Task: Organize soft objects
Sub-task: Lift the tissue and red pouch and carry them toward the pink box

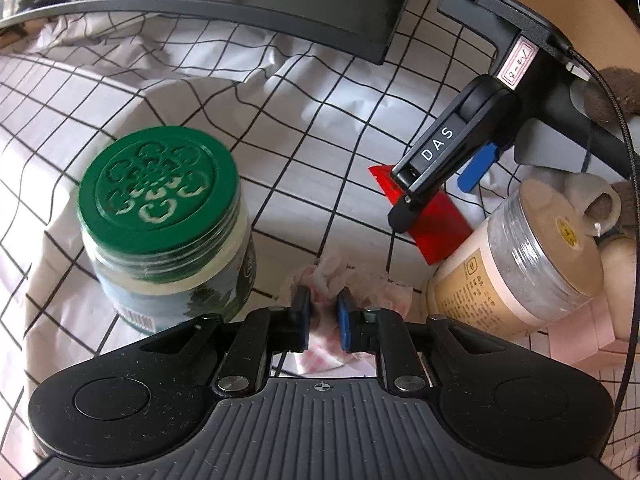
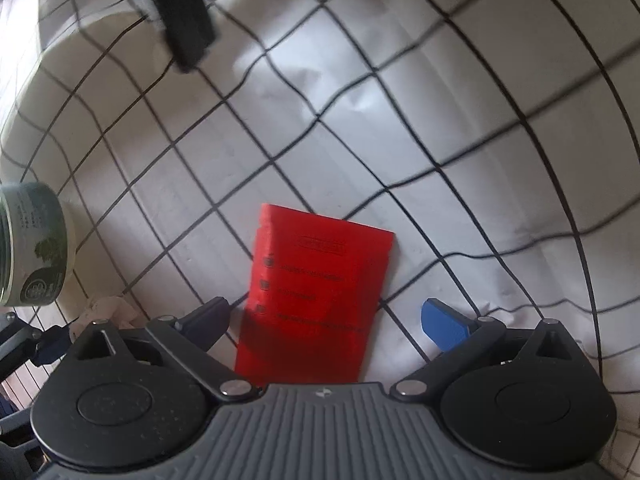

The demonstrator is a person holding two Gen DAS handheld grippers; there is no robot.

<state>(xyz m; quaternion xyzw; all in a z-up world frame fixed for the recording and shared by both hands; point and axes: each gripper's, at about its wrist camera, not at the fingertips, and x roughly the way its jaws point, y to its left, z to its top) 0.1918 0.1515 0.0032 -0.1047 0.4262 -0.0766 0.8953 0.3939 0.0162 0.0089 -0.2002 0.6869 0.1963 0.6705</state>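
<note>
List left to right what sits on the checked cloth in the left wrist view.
Green-lidded jar → crumpled pink cloth, pinched in the left tool → red packet under the right tool → beige-lidded jar.

My left tongs [image 1: 323, 312] sit in a narrow lane: the green-lidded jar [image 1: 160, 224] crowds one side, the tipped beige canister [image 1: 520, 264] the other. Ahead, open checked sheet [image 1: 312, 152] runs up to the dark monitor base [image 1: 280, 12]. My right tongs [image 2: 336, 316] gape over the red packet [image 2: 316, 300], wrinkled cloth beyond lying unblocked.
</note>
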